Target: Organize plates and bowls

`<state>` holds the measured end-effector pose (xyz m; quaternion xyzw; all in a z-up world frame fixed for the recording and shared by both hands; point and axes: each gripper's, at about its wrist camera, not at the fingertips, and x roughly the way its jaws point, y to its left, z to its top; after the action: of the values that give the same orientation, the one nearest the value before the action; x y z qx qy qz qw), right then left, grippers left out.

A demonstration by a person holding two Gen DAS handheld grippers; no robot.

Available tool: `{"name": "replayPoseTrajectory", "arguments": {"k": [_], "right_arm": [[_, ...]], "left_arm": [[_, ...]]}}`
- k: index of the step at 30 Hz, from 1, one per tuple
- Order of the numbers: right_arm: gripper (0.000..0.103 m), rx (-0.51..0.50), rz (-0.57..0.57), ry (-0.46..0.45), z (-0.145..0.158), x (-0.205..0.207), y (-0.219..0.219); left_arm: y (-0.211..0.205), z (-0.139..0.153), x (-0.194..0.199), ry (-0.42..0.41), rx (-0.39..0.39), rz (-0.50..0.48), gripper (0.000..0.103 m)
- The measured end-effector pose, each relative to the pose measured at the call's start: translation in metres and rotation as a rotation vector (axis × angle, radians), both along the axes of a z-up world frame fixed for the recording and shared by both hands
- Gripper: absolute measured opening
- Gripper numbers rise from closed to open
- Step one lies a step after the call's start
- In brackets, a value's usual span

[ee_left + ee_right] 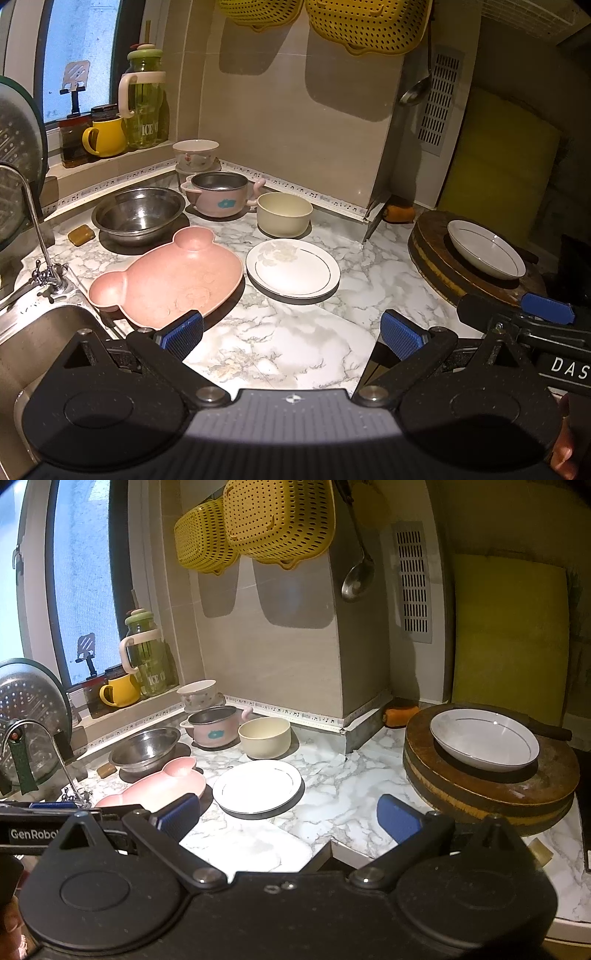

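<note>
On the marble counter lie a pink bear-shaped plate (166,278) (155,788) and a white flat plate (293,267) (258,786). Behind them stand a steel bowl (138,214) (144,749), a pink steel-lined handled bowl (218,195) (216,725), a cream bowl (284,214) (264,736) and a floral bowl (195,155) (197,694). A white deep plate (485,249) (484,738) rests on a round wooden board (439,266) (491,790) at the right. My left gripper (291,334) is open over the counter's front. My right gripper (288,818) is open too, both holding nothing.
A sink (40,343) with a tap (37,229) lies at the left. A yellow mug (105,137) and green jug (144,103) stand on the sill. Yellow baskets (258,528) and a ladle (356,576) hang on the wall. A yellow board (509,638) leans behind the wooden one.
</note>
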<state>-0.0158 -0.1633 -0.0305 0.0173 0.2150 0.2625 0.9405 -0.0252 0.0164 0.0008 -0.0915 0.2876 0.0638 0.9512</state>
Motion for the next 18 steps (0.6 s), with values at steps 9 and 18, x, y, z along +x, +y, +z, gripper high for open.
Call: {"name": "replayPoseTrajectory", "arguments": {"k": [9, 18], "right_arm": [[0.103, -0.009, -0.033, -0.008, 0.0018, -0.0035, 0.0034], [0.103, -0.017, -0.058, -0.007, 0.0015, -0.0066, 0.0058]], "left_arm": [[0.0039, -0.0017, 0.0041, -0.001, 0.0, -0.038, 0.103], [0.0053, -0.0045, 0.0064, 0.005, -0.002, -0.064, 0.103]]}}
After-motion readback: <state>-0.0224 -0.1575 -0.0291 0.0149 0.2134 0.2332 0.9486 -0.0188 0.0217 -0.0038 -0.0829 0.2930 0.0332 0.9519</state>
